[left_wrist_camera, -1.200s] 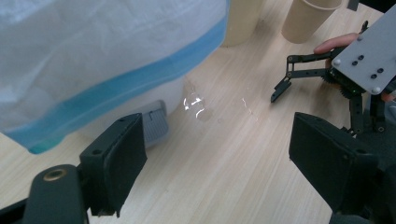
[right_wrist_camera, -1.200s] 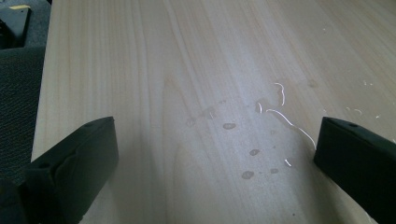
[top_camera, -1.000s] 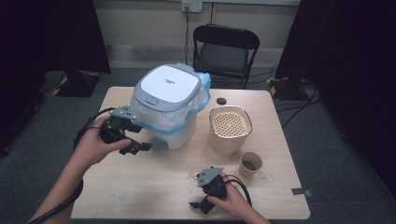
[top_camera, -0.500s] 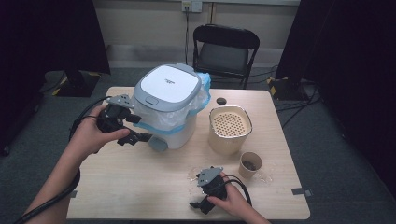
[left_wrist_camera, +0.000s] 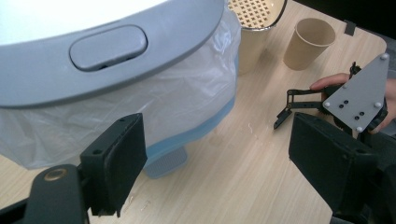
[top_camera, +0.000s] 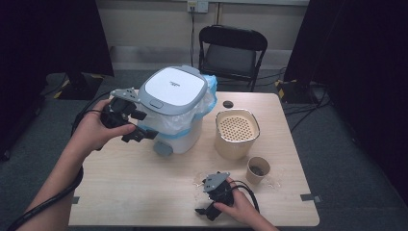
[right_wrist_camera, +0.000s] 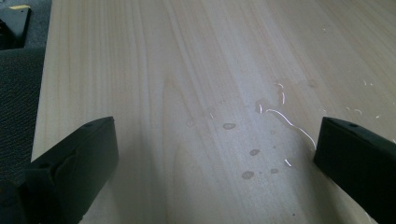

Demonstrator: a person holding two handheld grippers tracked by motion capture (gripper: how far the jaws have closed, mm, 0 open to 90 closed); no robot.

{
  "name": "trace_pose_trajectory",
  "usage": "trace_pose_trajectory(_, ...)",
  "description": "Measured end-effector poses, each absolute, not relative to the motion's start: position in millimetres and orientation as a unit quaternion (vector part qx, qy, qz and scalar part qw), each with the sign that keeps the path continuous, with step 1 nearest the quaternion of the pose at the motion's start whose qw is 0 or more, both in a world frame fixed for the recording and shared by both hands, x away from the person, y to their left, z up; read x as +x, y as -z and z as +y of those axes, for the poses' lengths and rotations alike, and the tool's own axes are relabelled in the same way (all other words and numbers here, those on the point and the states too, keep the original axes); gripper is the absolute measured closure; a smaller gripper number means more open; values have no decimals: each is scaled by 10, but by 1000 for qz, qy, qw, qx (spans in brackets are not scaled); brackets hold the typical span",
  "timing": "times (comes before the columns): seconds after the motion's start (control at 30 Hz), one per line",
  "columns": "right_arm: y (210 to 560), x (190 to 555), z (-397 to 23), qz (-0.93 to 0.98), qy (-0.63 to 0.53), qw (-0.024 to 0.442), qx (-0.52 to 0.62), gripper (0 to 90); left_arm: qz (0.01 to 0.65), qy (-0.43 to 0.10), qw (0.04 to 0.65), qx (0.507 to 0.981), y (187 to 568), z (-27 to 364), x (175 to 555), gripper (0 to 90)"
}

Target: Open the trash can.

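1. Right gripper rests at the table's 6 o'clock edge, jaws spread wide with nothing between them, above a few water drops.
2. Left gripper hovers at 9 o'clock of the trash bin, jaws apart and empty.
3. The bin stands left of table centre. Its grey lid looks rigid and smooth, probably slippery; the latch button seems the place to press.
4. The plastic liner is thin, soft and easily torn, so avoid pinching it.

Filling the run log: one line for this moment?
left gripper: open, beside bin | right gripper: open, low over table | nothing held
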State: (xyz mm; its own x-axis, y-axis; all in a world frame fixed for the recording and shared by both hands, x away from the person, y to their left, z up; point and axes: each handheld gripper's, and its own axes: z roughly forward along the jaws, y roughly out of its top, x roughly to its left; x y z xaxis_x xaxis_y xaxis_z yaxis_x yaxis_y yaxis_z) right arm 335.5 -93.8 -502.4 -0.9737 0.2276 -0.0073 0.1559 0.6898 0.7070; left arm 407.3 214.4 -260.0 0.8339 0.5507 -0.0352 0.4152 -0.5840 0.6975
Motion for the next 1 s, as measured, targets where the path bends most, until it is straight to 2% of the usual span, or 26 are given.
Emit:
trace_pose_trajectory(0.43,5024,3355,-939,918,-380,47,104,0,275,-98,373,881,2504,2121,4171,158)
trace_pose_trajectory(0.67,5024,3355,-939,918,-380,47,104,0,296,-97,380,871,2455,2109,4255,160)
trace_pose_trajectory(0.8,5023,3354,-939,918,-379,46,105,0,299,-97,381,870,2456,2109,4284,217)
trace_pose_trajectory(0.83,5023,3353,-939,918,-379,46,105,0,294,-100,380,871,2453,2112,4289,363)
trace_pose_trajectory(0.9,5023,3354,-939,918,-379,46,105,0,293,-105,384,869,2448,2107,4300,377)
trace_pose_trajectory(1.0,5023,3353,-939,918,-379,46,105,0,298,-110,389,865,2433,2106,4323,441)
